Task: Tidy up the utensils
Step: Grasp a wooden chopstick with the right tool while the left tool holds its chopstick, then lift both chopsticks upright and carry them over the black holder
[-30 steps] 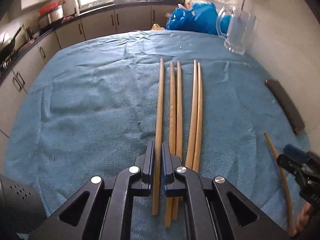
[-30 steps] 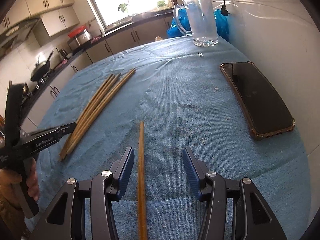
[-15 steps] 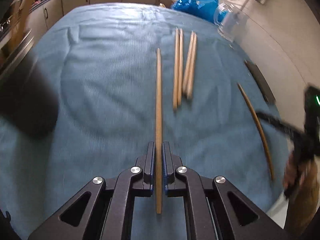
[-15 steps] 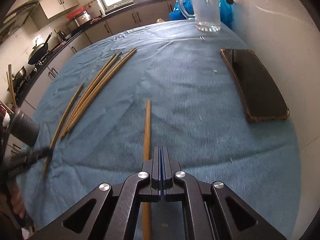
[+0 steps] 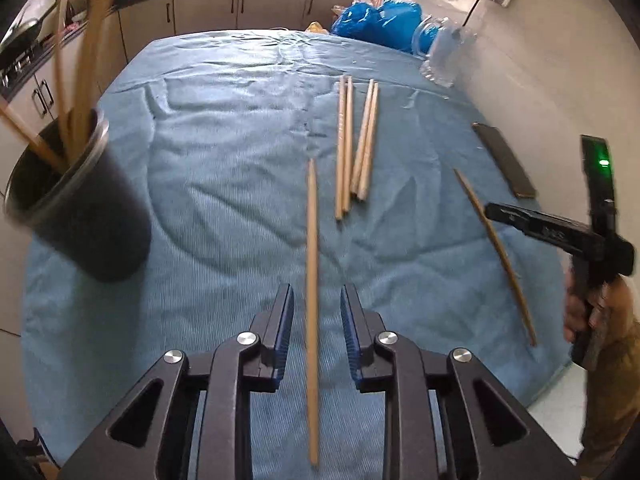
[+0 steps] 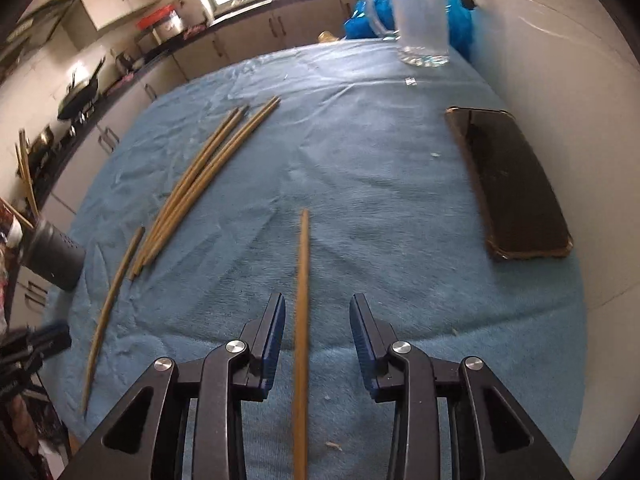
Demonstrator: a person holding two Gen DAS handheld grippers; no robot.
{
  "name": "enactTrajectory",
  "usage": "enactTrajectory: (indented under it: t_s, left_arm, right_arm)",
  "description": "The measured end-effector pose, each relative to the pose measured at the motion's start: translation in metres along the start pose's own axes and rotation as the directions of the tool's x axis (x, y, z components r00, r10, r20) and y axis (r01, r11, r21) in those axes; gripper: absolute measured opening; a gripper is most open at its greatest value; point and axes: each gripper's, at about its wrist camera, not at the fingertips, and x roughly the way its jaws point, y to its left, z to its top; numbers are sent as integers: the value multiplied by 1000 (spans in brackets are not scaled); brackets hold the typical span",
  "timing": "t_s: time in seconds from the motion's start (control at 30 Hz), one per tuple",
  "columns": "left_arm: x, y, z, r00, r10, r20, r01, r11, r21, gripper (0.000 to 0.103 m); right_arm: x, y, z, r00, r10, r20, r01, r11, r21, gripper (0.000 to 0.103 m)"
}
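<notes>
My left gripper (image 5: 316, 326) is open, its jaws apart on either side of one wooden chopstick (image 5: 312, 280) that lies between them. My right gripper (image 6: 317, 334) is open too, with another chopstick (image 6: 301, 320) between its jaws. Several more chopsticks (image 5: 356, 140) lie together on the blue cloth, also in the right wrist view (image 6: 200, 184). A dark utensil cup (image 5: 80, 208) with chopsticks in it stands at the left, small in the right wrist view (image 6: 52, 256). Whether either chopstick rests on the cloth I cannot tell.
A dark phone (image 6: 508, 184) lies on the cloth (image 6: 360, 152) by the right wall. A glass mug (image 6: 420, 16) and a blue bag (image 5: 376, 20) are at the far end. Kitchen cabinets (image 5: 200, 8) line the far side.
Both grippers were shut on a chopstick half a second ago and now stand open. The left one has moved its chopstick out of the group toward the near edge; the cup has come into view.
</notes>
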Motion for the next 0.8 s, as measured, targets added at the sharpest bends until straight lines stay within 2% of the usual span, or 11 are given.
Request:
enactTrajectory:
  t_s: [0.17, 0.4, 0.6, 0.73, 0.77, 0.8]
  left_arm:
    - [39, -4, 29, 995, 86, -51, -86, 996, 10, 23]
    - [57, -4, 47, 990, 113, -86, -113, 994, 6, 23]
    - [62, -4, 51, 990, 114, -80, -114, 993, 10, 23]
    - [66, -4, 56, 992, 102, -72, -102, 995, 15, 23]
    - [66, -2, 57, 993, 96, -67, -95, 995, 8, 12]
    - [65, 2, 56, 995, 80, -62, -81, 997, -13, 7]
  right_arm:
    - [15, 12, 11, 995, -57, -76, 50, 995, -91, 36]
    - [31, 23, 29, 965, -193, -181, 153, 966, -210, 35]
    - [38, 27, 41, 943, -198, -267, 140, 965, -221, 25]
    - [40, 31, 42, 946, -177, -271, 120, 969, -215, 10]
    - [39, 33, 40, 950, -180, -257, 122, 967, -224, 9]
    - [38, 36, 37, 952, -188, -240, 132, 964, -232, 8]
